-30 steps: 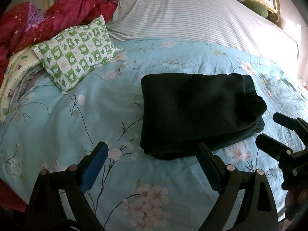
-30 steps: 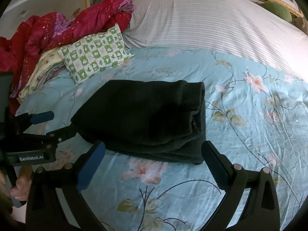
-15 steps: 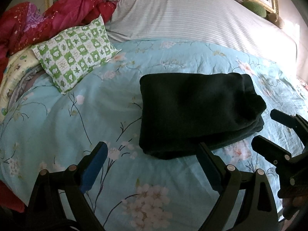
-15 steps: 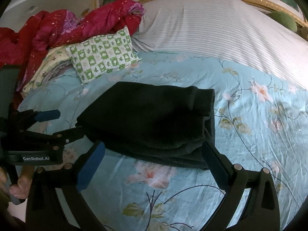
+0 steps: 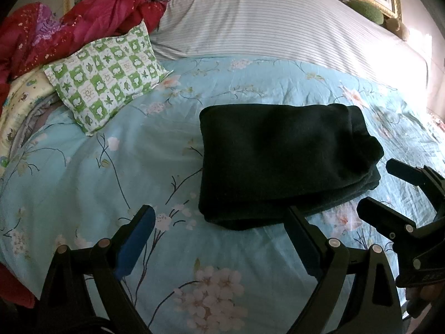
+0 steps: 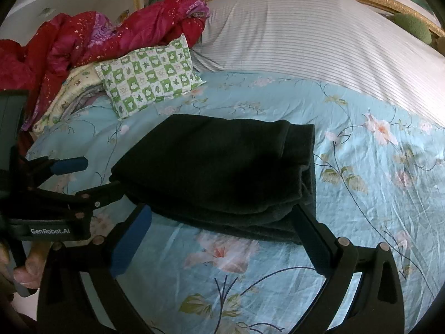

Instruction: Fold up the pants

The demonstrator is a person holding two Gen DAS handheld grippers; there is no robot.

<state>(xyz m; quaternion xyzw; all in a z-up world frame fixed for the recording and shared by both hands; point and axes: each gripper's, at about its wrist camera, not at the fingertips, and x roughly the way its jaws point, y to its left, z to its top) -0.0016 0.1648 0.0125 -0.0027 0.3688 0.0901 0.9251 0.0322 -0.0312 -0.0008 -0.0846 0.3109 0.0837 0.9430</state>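
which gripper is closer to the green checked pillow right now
Left. The left gripper hovers open at the folded pants' pillow-side end; the right gripper is open past the pants from the green checked pillow.

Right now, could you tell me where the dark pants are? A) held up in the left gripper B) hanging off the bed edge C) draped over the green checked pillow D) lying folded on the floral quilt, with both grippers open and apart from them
D: the pants lie in a folded stack on the quilt, and the left gripper and right gripper are open and empty.
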